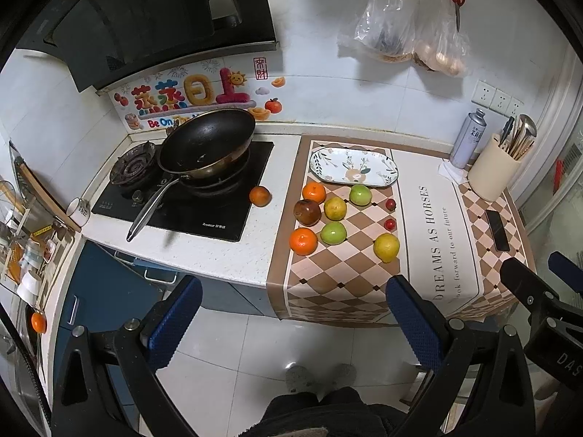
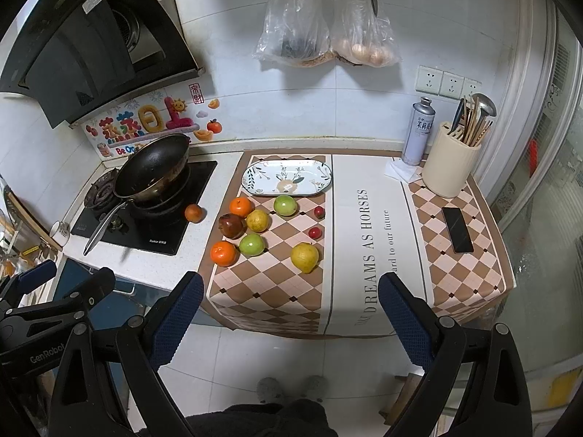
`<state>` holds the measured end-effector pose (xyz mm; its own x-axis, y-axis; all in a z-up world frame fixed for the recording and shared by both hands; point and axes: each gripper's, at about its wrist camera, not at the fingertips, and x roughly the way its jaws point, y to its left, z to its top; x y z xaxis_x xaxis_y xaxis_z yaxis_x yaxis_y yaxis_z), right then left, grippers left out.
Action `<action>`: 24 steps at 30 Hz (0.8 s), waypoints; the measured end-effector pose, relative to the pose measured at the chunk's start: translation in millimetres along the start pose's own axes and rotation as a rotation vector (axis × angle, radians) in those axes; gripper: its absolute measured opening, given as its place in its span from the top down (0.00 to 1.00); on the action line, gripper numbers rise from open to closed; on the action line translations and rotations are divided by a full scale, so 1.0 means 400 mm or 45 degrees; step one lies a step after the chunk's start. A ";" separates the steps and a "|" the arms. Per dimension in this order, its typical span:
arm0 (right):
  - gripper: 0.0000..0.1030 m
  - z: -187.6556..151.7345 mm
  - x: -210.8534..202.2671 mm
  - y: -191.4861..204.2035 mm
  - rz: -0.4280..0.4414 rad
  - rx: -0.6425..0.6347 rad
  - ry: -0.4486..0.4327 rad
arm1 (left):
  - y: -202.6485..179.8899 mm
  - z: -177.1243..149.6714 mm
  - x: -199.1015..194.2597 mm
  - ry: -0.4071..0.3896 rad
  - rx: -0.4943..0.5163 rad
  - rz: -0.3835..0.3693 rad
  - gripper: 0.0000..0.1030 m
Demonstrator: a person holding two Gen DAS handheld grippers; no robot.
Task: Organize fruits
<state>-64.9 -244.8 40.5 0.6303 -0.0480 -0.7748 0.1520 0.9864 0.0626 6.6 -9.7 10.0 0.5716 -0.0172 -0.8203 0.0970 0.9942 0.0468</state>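
Several fruits lie on the checkered mat point(image 1: 328, 276) in front of an empty oval floral plate point(image 1: 352, 166) point(image 2: 287, 177): oranges point(image 1: 303, 241) point(image 2: 223, 253), green apples point(image 1: 333, 233) point(image 2: 251, 244), yellow fruits point(image 1: 386, 247) point(image 2: 304, 257), a dark red apple point(image 1: 307, 212) point(image 2: 231, 225) and small red fruits point(image 1: 390, 224) point(image 2: 314, 232). One orange point(image 1: 259, 195) point(image 2: 193, 213) sits apart by the stove. My left gripper point(image 1: 293, 309) and right gripper point(image 2: 291, 306) are both open and empty, held back from the counter above the floor.
A black pan point(image 1: 207, 142) sits on the gas stove point(image 1: 182, 200) at left. A phone point(image 2: 457, 229), a utensil holder point(image 2: 450, 167) and a spray can point(image 2: 417, 131) stand on the right. Plastic bags point(image 2: 320, 32) and scissors hang on the wall. The right gripper shows at the left view's right edge point(image 1: 539, 291).
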 end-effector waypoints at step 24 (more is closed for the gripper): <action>0.04 -0.001 0.006 -0.013 0.007 0.012 0.014 | -0.003 -0.001 0.002 -0.007 -0.002 0.000 0.00</action>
<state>-64.3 -249.9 38.1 0.6225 -0.0408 -0.7816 0.1557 0.9851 0.0726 6.8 -11.0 9.0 0.5759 -0.0176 -0.8173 0.0957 0.9943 0.0460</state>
